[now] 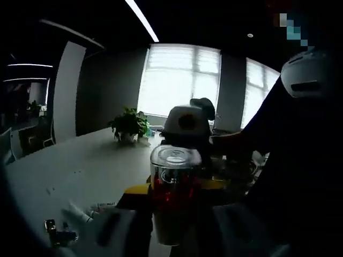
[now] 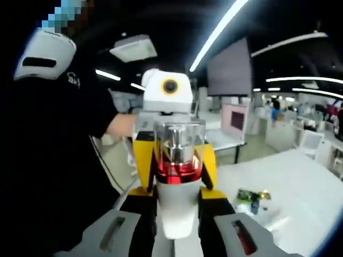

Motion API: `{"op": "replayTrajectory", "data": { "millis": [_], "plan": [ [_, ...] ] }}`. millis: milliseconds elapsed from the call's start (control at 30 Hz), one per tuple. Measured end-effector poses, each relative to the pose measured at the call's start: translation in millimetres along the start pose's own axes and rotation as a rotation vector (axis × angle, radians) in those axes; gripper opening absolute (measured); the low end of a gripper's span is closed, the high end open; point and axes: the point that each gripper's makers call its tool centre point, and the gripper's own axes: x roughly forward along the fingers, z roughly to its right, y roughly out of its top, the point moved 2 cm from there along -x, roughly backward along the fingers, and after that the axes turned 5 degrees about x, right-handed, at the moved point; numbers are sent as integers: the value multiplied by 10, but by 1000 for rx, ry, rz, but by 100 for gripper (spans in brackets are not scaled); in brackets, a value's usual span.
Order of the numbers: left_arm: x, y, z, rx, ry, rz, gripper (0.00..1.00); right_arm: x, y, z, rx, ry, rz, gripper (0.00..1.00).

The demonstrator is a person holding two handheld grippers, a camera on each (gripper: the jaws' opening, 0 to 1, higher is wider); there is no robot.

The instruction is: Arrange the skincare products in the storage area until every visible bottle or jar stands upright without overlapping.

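In the left gripper view, a bottle [image 1: 174, 195] with a clear faceted cap, a red band of liquid below it and a white lower body stands upright in the middle of the frame, held up above the white bench [image 1: 80, 166]. The left gripper [image 1: 161, 225] rises from the bottom edge as blurred pale shapes on either side of the bottle's white base; its jaws look pressed against the bottle, though the blur keeps me from telling it for sure. Just behind the bottle the right gripper [image 1: 185, 160] faces the camera, yellow and black with a white top, touching the bottle from the far side. A person in a dark sleeve [image 1: 300, 160] stands at the right. A potted plant [image 1: 128, 126] sits farther back on the bench before a bright window [image 1: 179, 80], and small items [image 1: 59, 230], too dim to name, lie near the lower left. In the right gripper view, the same bottle [image 2: 178, 176] stands upright at centre, its white base set between the right gripper [image 2: 178, 225], whose grey and black jaws close on it from both sides. Right behind the bottle the left gripper [image 2: 174, 160] shows its yellow jaws hugging the red part on either side. The white bench [image 2: 300, 182] spreads to the right, with a small cluster of things [image 2: 252, 198] lying on it, well apart from the bottle.
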Motion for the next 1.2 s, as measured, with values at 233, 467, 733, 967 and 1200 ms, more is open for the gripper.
{"op": "replayTrajectory", "data": {
  "millis": [233,467,733,967,1200],
  "plan": [
    [22,19,12,-11,-5,5,27,-41,-2,25,11,-20,59,19],
    [-44,113,-117,-90,61,151,35,-83,-58,107,36,-54,82,19],
    [-189,-44,-211,-106,162,121,59,-136,-285,192,88,-102,69,19],
    [-244,-292,-279,-148,256,96,67,-214,-339,359,107,-161,77,19],
    [-344,-415,-375,-250,344,149,74,-265,-295,435,106,-187,91,19]
  ]
}}
